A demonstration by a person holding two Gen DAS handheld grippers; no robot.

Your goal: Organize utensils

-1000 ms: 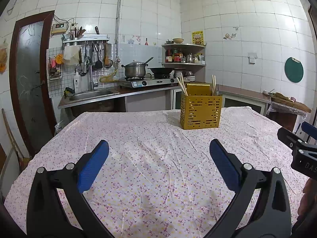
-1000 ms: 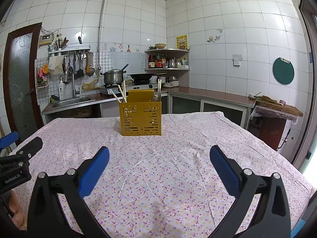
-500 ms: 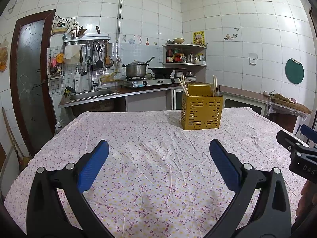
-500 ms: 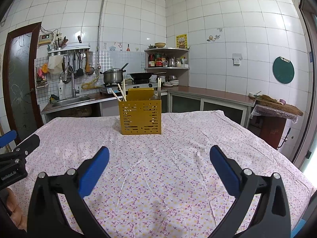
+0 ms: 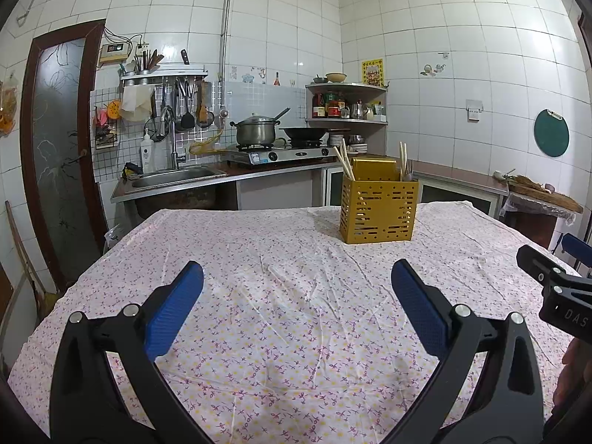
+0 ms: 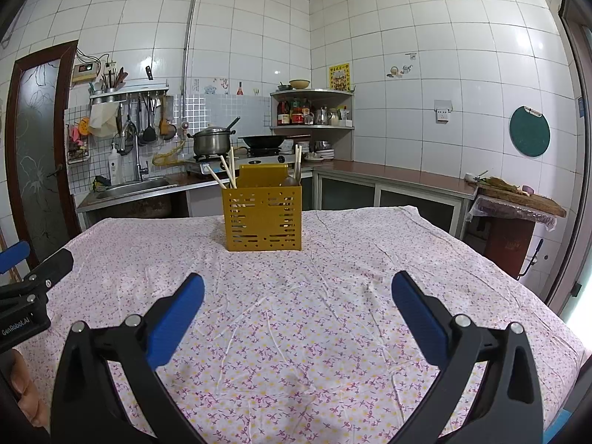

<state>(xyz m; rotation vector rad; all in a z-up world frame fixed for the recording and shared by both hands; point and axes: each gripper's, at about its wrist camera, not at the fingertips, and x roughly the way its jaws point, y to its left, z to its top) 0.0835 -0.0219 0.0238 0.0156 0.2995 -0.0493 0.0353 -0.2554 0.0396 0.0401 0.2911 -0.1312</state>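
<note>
one yellow caddy [image 6: 262, 218]: chopsticks [image 6: 226, 172], fork [image 5: 408, 168] | both hand-held grippers wide, empty

Each claw [image 5: 296, 277] [image 6: 298, 288] has black arms, silver screws and blue ribbed pads [image 5: 174, 309]

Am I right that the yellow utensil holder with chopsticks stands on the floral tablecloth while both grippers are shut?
Not quite: both the left gripper and right gripper are open and hold nothing, as each wrist view shows. The yellow utensil holder with chopsticks does stand on the floral tablecloth.
</note>
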